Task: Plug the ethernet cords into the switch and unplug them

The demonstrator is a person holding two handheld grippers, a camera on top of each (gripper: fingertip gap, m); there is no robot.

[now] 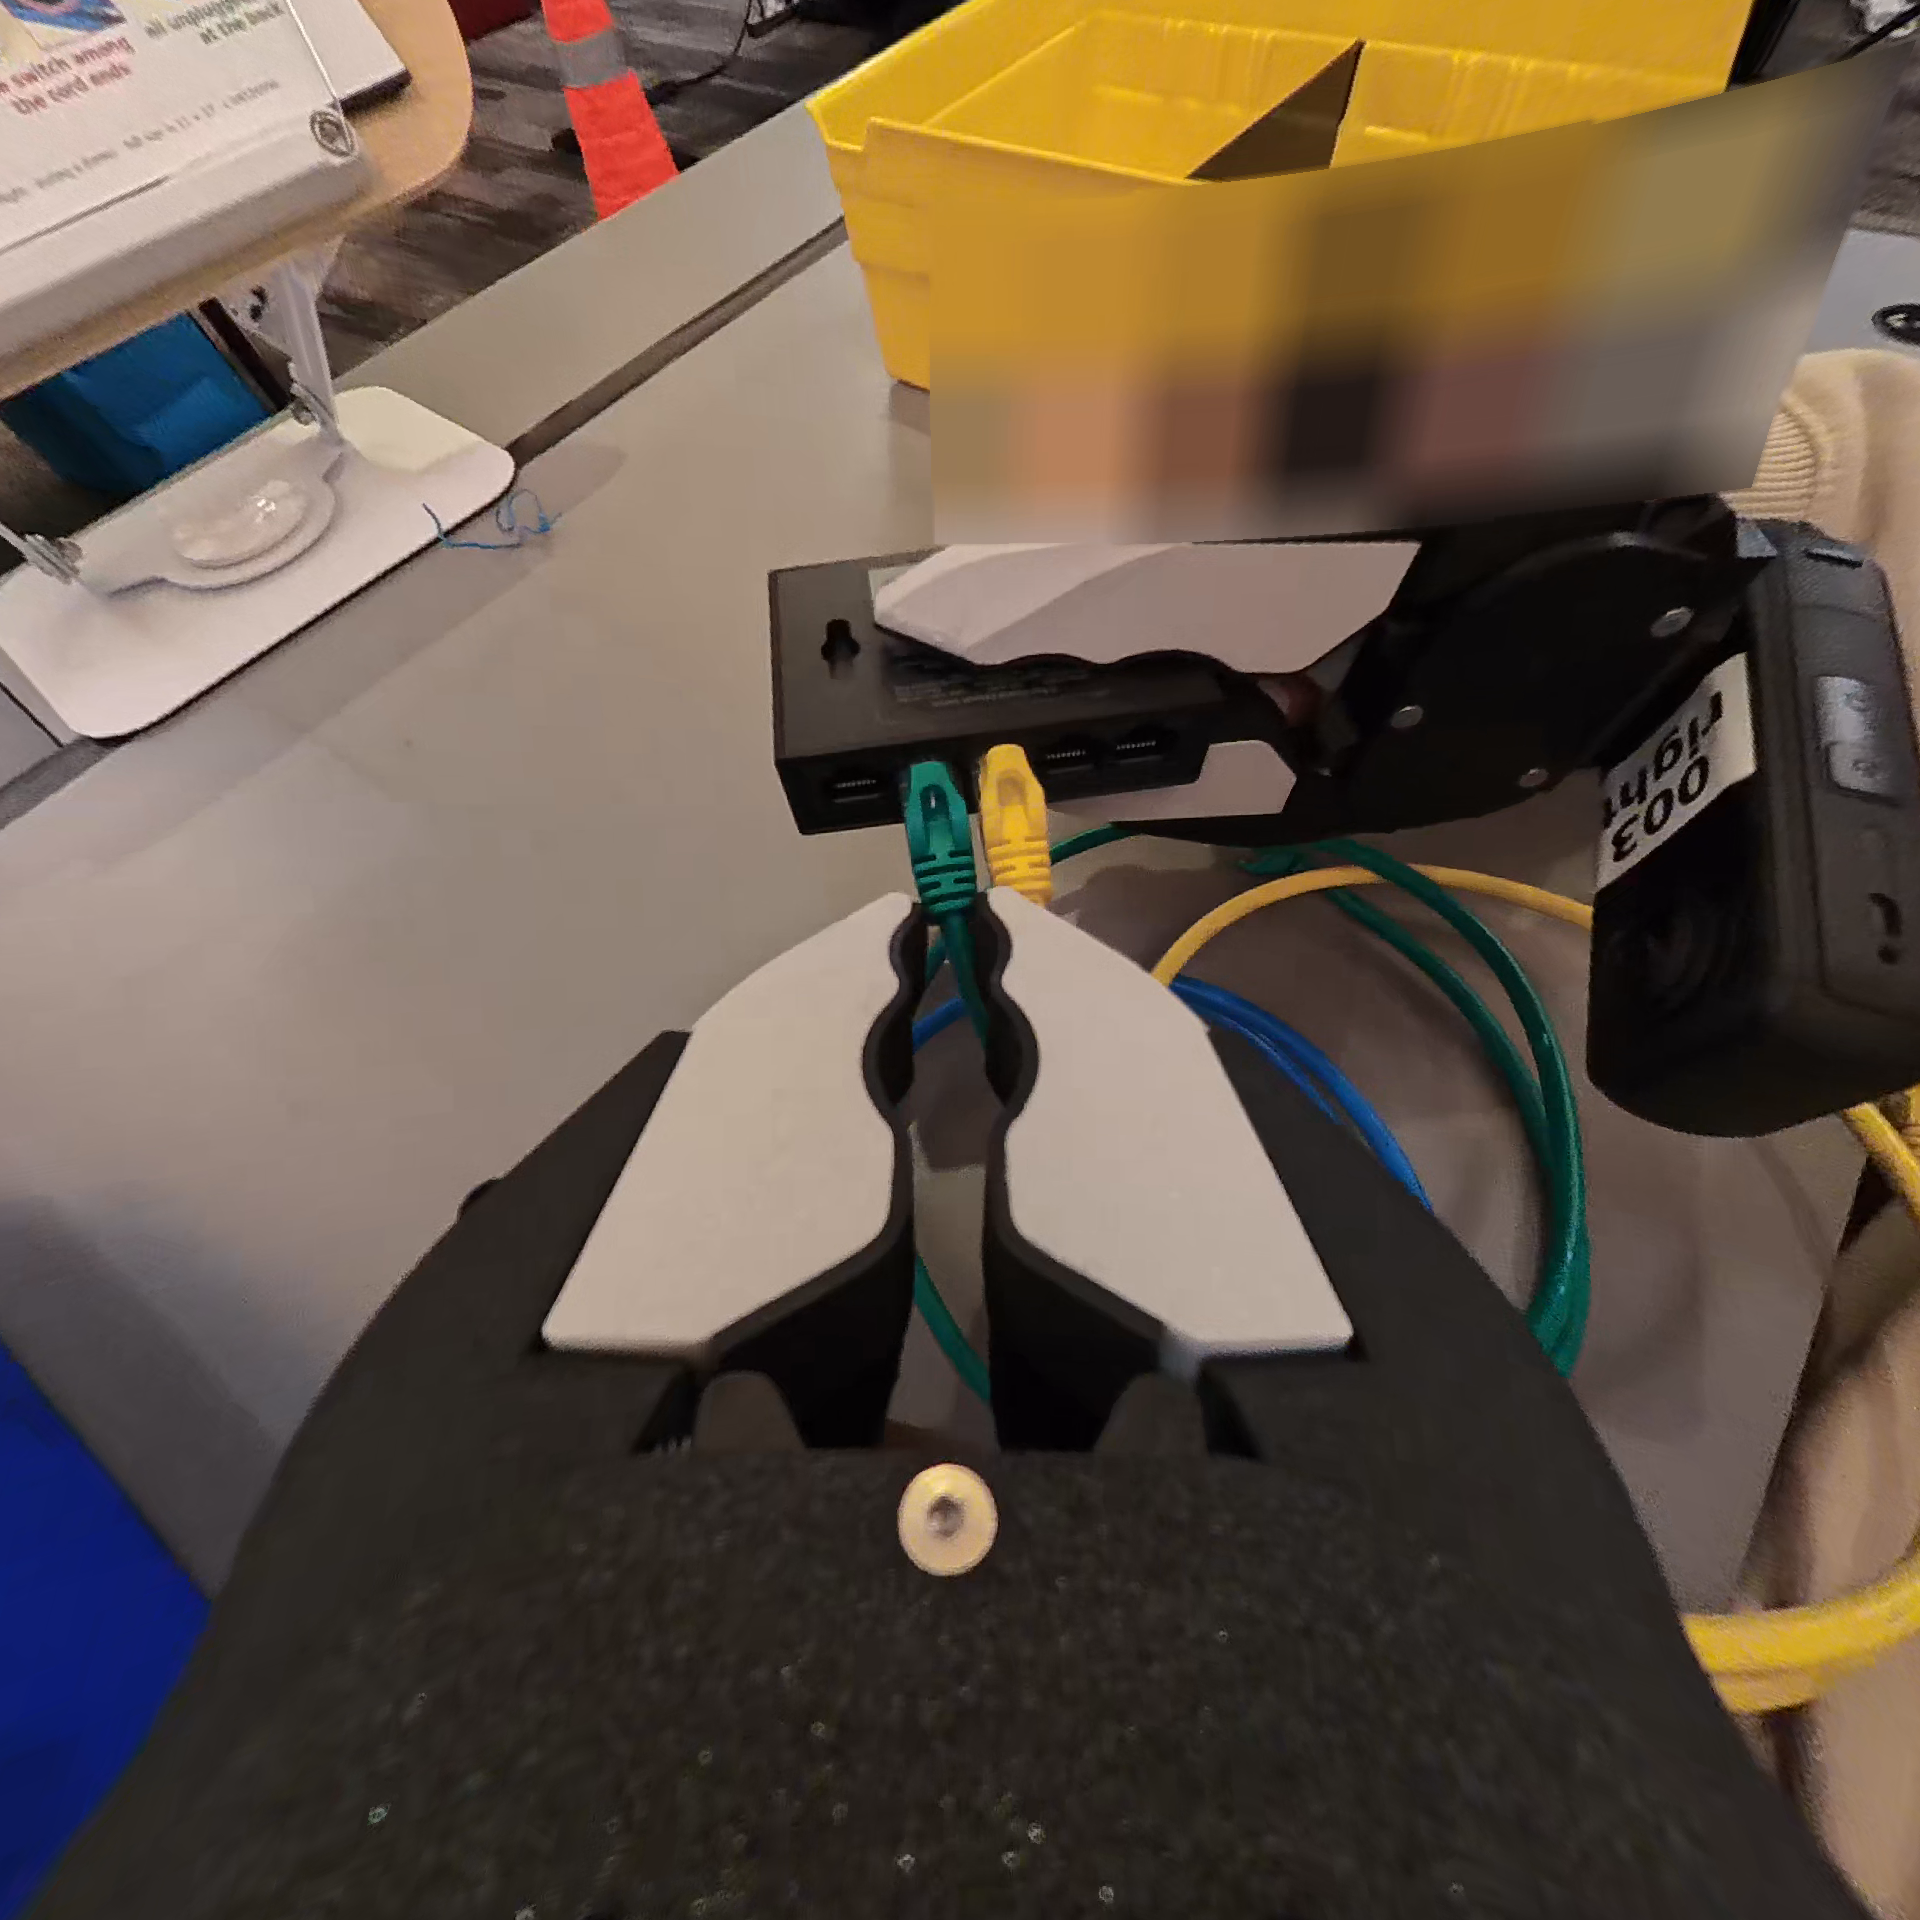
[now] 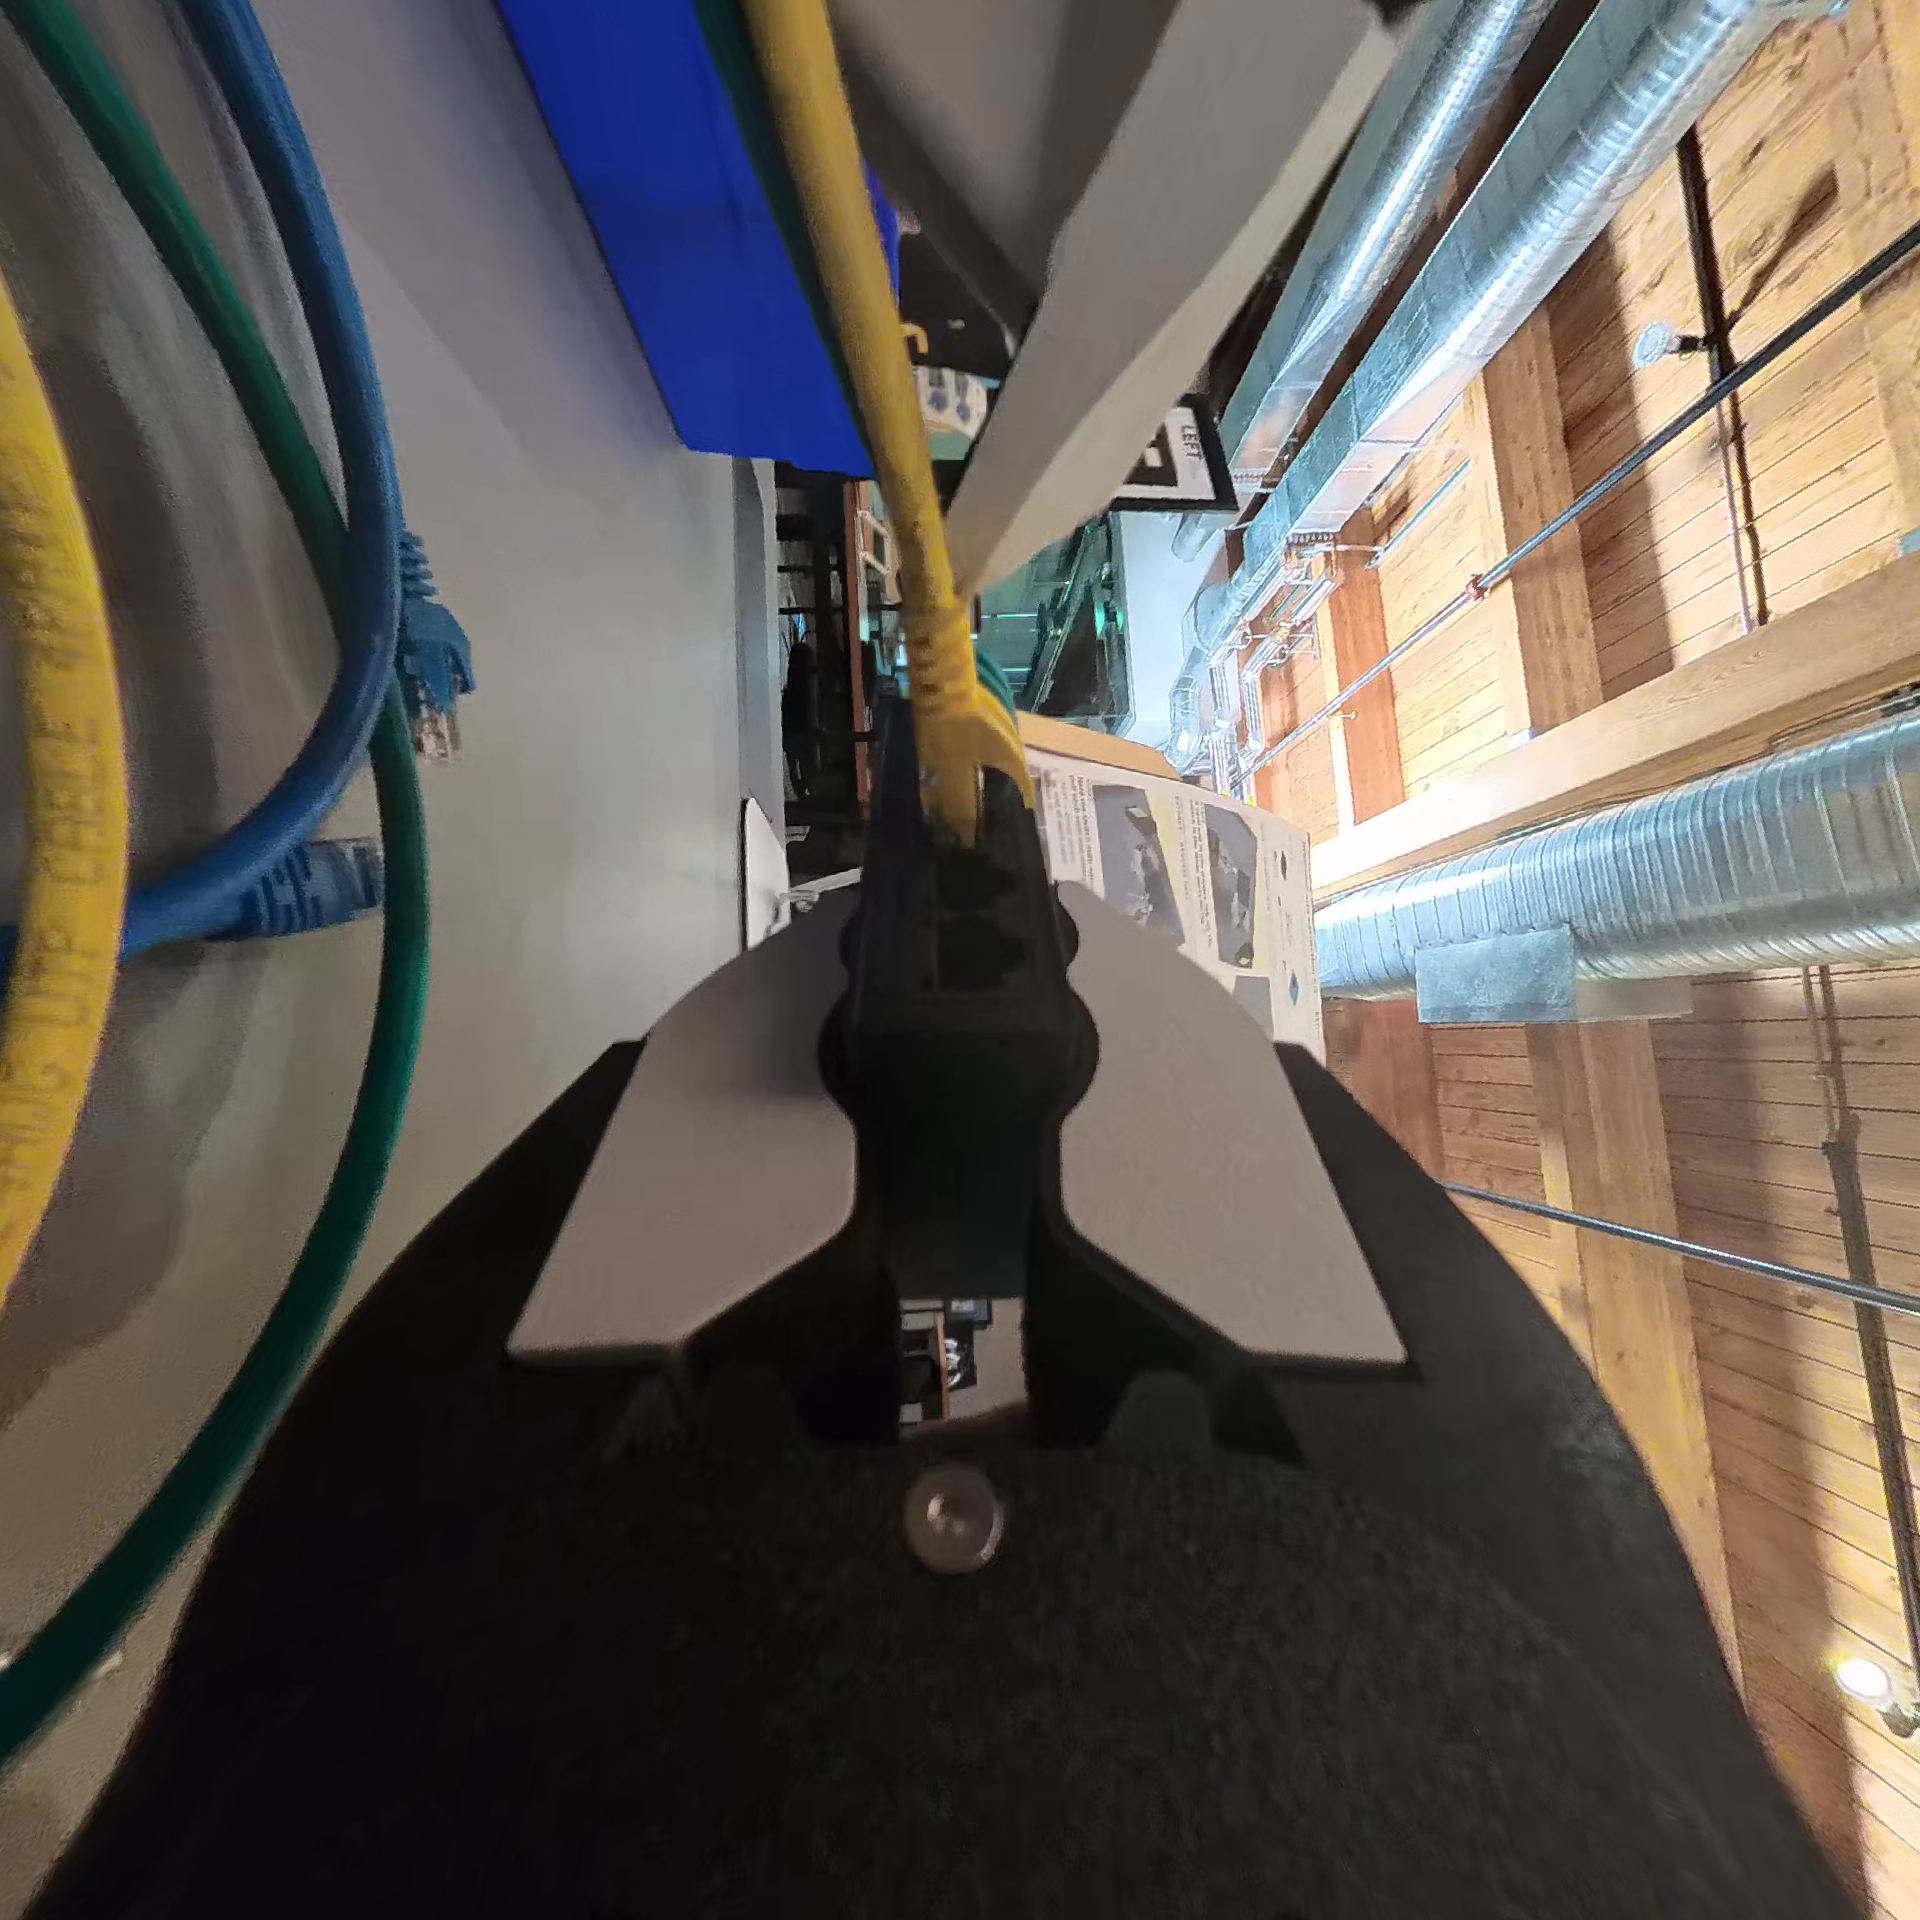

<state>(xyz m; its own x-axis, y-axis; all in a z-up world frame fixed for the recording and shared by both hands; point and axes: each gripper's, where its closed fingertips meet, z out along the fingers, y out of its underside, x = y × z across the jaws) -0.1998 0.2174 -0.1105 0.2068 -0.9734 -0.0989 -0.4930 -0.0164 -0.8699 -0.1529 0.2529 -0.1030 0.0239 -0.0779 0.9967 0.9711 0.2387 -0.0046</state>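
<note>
Nearest the lens in the left wrist view is the left gripper (image 1: 954, 914): a black, grainy body with a pale screw head, and 2 smooth grey fingers (image 1: 790, 1091) whose inner edges are scalloped black pads. They stand narrow, closed around the green cord (image 1: 961, 977) just behind its ribbed boot. That green plug (image 1: 938, 821) sits in the 2nd port from the left of the switch (image 1: 831, 707), a matte black box at frame centre on the grey table (image 1: 416, 831). The yellow plug (image 1: 1010, 821) fills the port beside it, touching the green boot.

The right gripper (image 1: 1039, 665) enters from the right edge and clamps the switch top and bottom; in its own view the fingertips (image 2: 961, 966) close on the box's end, 2 empty ports facing the lens.

A blue cord (image 2: 343, 582) lies loose on the table, its clear-tipped plug (image 2: 431, 675) unplugged. Glossy yellow bins (image 1: 1039, 156) fill the upper right of the left view.

Risks, as I judge them: the grip is on round, slick cable rather than the plug, so a pull could slip along the jacket or strain the cable while the latch stays engaged. The neighbouring yellow boot is tight against the green one and could be dragged or snagged. The right grip covers only 1 end, so the box could pivot.
</note>
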